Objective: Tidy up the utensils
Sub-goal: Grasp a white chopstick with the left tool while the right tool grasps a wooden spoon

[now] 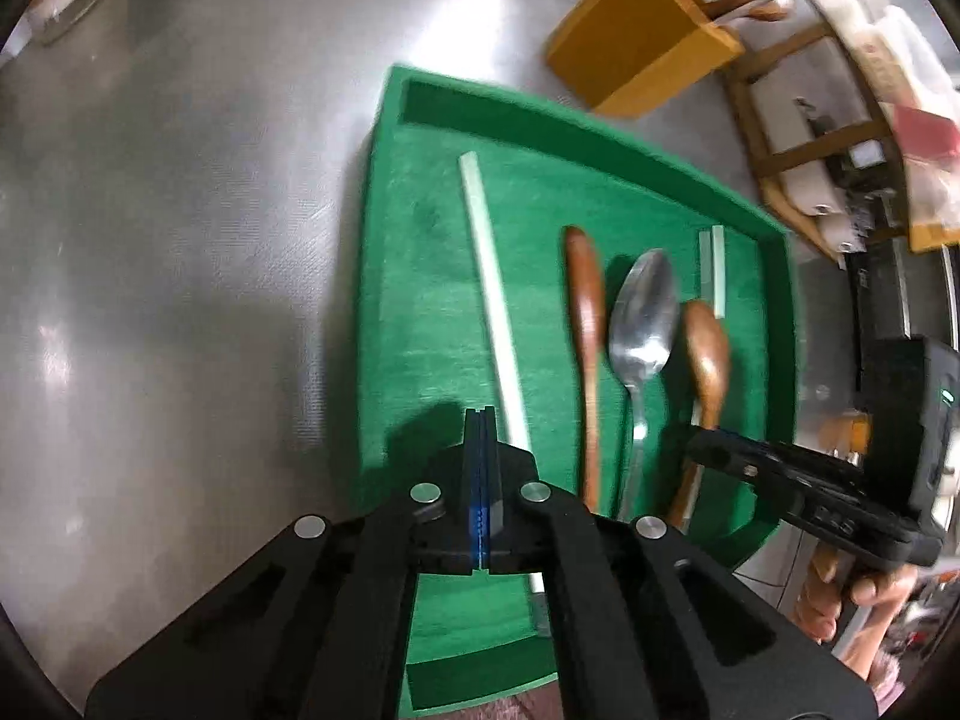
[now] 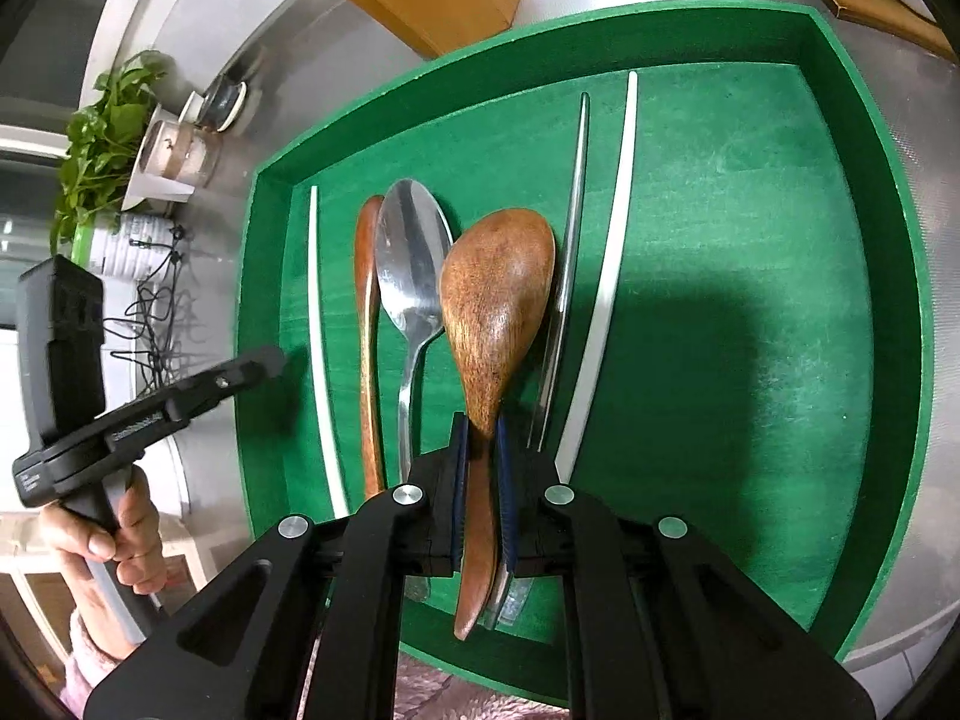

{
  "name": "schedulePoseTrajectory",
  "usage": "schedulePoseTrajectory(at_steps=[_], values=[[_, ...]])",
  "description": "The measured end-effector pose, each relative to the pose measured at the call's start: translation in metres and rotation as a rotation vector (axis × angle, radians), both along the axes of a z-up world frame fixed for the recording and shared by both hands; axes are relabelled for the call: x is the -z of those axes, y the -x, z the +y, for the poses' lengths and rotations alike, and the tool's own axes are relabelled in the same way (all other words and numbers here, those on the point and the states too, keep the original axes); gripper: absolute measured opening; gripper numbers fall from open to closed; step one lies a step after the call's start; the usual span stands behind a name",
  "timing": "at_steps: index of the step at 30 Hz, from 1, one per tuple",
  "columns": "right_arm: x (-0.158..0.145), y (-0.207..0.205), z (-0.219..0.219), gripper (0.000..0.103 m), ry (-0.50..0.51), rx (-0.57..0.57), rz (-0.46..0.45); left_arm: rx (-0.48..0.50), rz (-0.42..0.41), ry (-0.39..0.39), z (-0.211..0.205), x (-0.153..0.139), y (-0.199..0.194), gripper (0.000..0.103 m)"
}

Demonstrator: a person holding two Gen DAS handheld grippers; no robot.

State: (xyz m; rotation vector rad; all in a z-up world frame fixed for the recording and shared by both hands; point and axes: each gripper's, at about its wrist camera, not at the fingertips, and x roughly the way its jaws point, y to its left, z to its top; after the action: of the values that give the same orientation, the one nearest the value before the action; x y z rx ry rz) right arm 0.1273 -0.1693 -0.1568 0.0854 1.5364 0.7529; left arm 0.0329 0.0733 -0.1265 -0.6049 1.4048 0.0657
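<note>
Wooden spoon (image 2: 495, 300) is pinched by its handle in the right gripper (image 2: 480, 438), bowl pointing to twelve o'clock over the green tray (image 2: 888, 276)'s middle compartment, metal spoon (image 2: 414, 264) just at its nine. Looks like placement: lower, then release. Left gripper (image 1: 480, 420) has jaws closed on nothing, over the tray's left compartment.

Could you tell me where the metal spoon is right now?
The metal spoon lies in the green tray, between a side-turned wooden spoon and the right gripper's wooden spoon.
</note>
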Motion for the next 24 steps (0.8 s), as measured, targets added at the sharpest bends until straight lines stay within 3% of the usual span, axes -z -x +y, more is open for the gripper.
schedulePoseTrajectory(at_steps=[2,4,5,6,8,10,12,19,24], values=[[-0.002,0.001,-0.001,0.010,-0.012,-0.003,0.000,-0.023,0.038,0.035,0.003,0.006,-0.003,0.000],[-0.006,0.001,-0.002,0.010,-0.023,-0.008,-0.001,-0.013,0.042,0.035,-0.004,0.004,-0.003,0.020],[-0.007,0.001,-0.002,0.010,-0.028,-0.011,-0.002,0.006,0.032,0.035,-0.011,0.000,-0.005,0.039],[-0.008,0.001,-0.003,0.010,-0.030,-0.011,-0.002,0.020,0.029,0.025,-0.017,-0.003,-0.006,0.043],[-0.009,0.001,-0.004,0.010,-0.038,-0.009,-0.002,0.052,0.036,-0.026,-0.034,-0.006,-0.012,0.042],[-0.011,-0.001,-0.006,0.010,-0.052,0.000,-0.001,0.069,0.063,-0.058,-0.046,-0.003,-0.021,0.031],[-0.013,-0.002,-0.010,0.010,-0.071,0.003,0.000,0.085,0.108,-0.107,-0.057,0.003,-0.030,0.012],[-0.013,-0.006,-0.013,0.010,-0.111,-0.008,0.002,0.092,0.154,-0.267,-0.088,0.008,-0.038,0.009],[-0.012,-0.009,-0.016,0.010,-0.143,-0.010,0.012,0.086,0.180,-0.314,-0.100,0.010,-0.044,0.007]])
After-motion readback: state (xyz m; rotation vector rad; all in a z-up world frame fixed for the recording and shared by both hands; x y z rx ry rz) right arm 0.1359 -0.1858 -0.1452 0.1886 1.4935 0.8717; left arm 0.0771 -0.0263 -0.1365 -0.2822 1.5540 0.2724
